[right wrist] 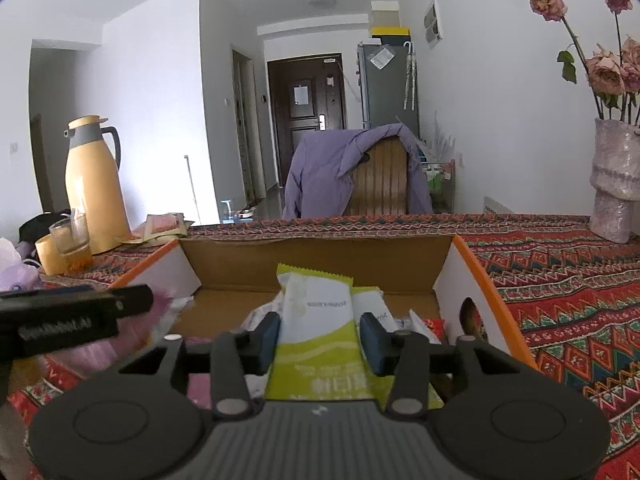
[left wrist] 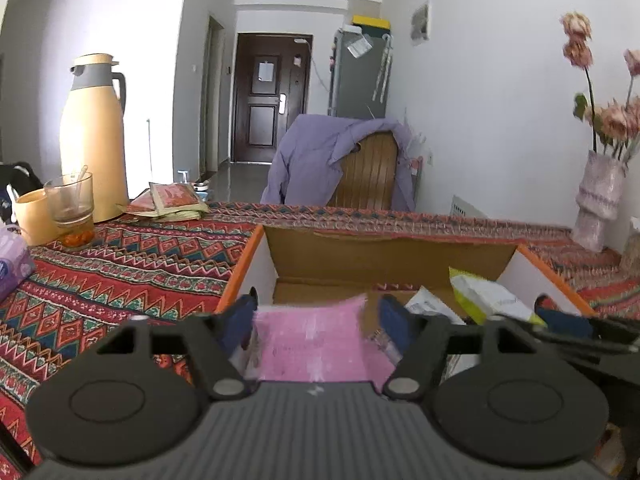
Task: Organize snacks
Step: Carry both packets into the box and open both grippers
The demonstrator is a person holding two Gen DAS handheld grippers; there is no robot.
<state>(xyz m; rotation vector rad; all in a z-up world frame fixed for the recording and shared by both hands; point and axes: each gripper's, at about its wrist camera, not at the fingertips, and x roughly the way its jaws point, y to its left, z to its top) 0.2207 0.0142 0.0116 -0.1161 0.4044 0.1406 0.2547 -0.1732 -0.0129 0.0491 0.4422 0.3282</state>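
An open cardboard box (left wrist: 392, 256) with orange rims sits on the patterned tablecloth, holding several snack packets. My left gripper (left wrist: 316, 308) hovers over the box's near left part. A pink packet (left wrist: 312, 340) lies between its blue pads, with a gap on the right side, so the jaws stand open. My right gripper (right wrist: 320, 328) is over the same box (right wrist: 320, 260), its pads either side of a green-and-white packet (right wrist: 316, 320) with a slight gap. Each view shows the other gripper at its edge, the right gripper (left wrist: 568, 320) and the left gripper (right wrist: 80, 312).
A yellow thermos (left wrist: 94, 140), a glass (left wrist: 72, 208), a yellow cup (left wrist: 34, 216) and flat sachets (left wrist: 172, 200) stand at the table's left. A vase of flowers (left wrist: 600, 200) stands at the right. Beyond the table is a chair draped with a purple jacket (left wrist: 340, 164).
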